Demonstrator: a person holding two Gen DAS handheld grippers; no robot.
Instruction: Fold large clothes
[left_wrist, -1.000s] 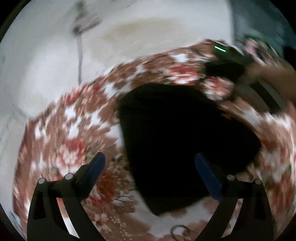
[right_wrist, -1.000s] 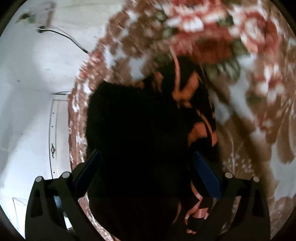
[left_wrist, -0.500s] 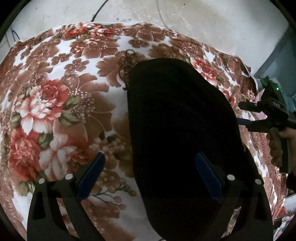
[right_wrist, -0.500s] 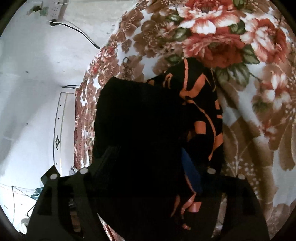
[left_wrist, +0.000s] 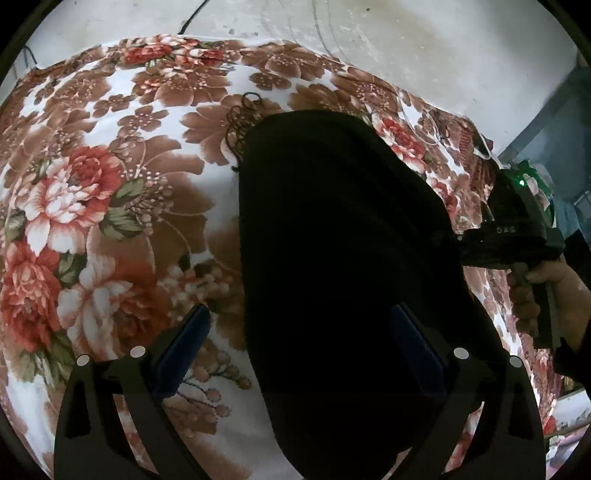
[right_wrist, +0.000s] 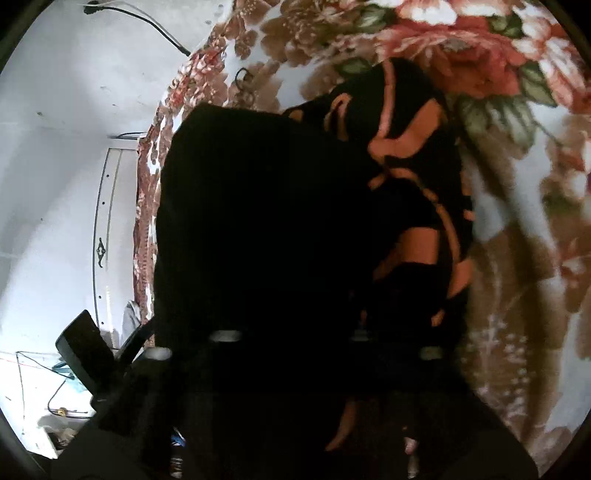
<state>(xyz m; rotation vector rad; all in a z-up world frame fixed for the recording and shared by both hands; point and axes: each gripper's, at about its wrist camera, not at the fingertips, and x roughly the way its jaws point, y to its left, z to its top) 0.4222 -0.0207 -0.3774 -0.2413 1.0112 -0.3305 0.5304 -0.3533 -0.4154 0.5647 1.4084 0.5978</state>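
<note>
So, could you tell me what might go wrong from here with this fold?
The right gripper has just been closing on the black garment's edge; the dark frames hide how many layers it caught. The left gripper hangs open, straddling the near edge, so a one-sided lift could skew the fold or drag the floral blanket.

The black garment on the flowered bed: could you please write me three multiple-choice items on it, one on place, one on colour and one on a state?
1. Where does the black garment lie?
A. on the floral bedspread
B. on a bare floor
C. on a chair

2. What colour are the stripes on the garment's patterned part?
A. blue
B. orange
C. green

3. How do the left gripper's fingers stand?
A. shut on the garment
B. shut on nothing
C. spread wide

Answers:
1 A, flowered cloth shows all around it.
2 B, the right wrist view shows orange bands on black.
3 C, the two blue pads stand far apart.
</note>
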